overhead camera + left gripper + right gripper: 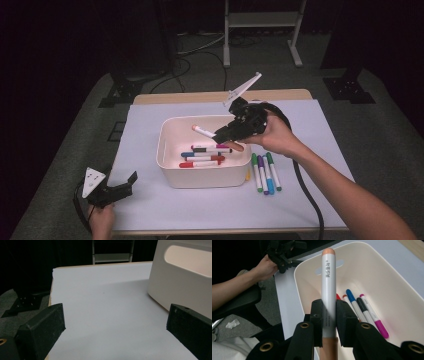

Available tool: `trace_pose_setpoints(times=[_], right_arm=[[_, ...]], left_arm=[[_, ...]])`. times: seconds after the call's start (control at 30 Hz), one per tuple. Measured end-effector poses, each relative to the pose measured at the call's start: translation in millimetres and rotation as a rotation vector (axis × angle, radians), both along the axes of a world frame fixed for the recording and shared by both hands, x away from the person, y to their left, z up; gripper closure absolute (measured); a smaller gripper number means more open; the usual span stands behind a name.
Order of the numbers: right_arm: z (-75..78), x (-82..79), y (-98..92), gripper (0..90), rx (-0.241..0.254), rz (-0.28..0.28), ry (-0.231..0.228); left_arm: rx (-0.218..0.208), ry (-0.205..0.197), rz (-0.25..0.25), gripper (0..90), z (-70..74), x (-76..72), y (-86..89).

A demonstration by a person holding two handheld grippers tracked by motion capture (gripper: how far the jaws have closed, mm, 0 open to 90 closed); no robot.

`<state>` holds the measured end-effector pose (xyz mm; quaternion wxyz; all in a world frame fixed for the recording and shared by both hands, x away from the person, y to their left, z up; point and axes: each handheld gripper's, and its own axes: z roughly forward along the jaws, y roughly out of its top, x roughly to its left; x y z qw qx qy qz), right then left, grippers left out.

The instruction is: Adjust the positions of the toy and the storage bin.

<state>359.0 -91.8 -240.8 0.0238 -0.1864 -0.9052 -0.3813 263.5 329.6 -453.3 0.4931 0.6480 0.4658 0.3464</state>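
I see the bench [150, 210] covered with a pale blue-grey sheet, a strip of its wooden edge [200, 97] showing along the far side. A cream bin [172, 170] stands on the sheet near the middle, a little left of centre. Just right of the bin, three markers [265, 172] lie side by side on the sheet, green, purple and green-capped, touching or nearly so. A small yellow bit [248, 174] sits between the bin's right wall and those markers. Around the bench I see grey floor [60, 165].
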Motion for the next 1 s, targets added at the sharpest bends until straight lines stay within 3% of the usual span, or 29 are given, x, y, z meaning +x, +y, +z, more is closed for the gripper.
trace_pose_setpoints(times=[0.17, 0.5, 0.97, 1.0], right_arm=[[-6.9, 2.7, 17.1, 76.2, -0.013, 0.036, 0.027], [-38.9, 13.8, 56.2, 76.1, -0.066, 0.111, 0.085], [-80.2, 23.4, 82.6, 76.1, -0.154, 0.149, 0.121], [-85.3, 23.8, 85.7, 76.1, -0.180, 0.157, 0.116]], left_arm=[[-0.001, 0.001, 0.000, 0.5, 0.1, -0.1, 0.3], [-0.010, -0.001, 0.000, 0.5, -0.2, 0.3, 0.8], [-0.012, -0.001, -0.002, 0.5, -0.2, 0.3, 1.3], [-0.010, -0.001, -0.003, 0.5, -0.1, 0.3, 1.5]])
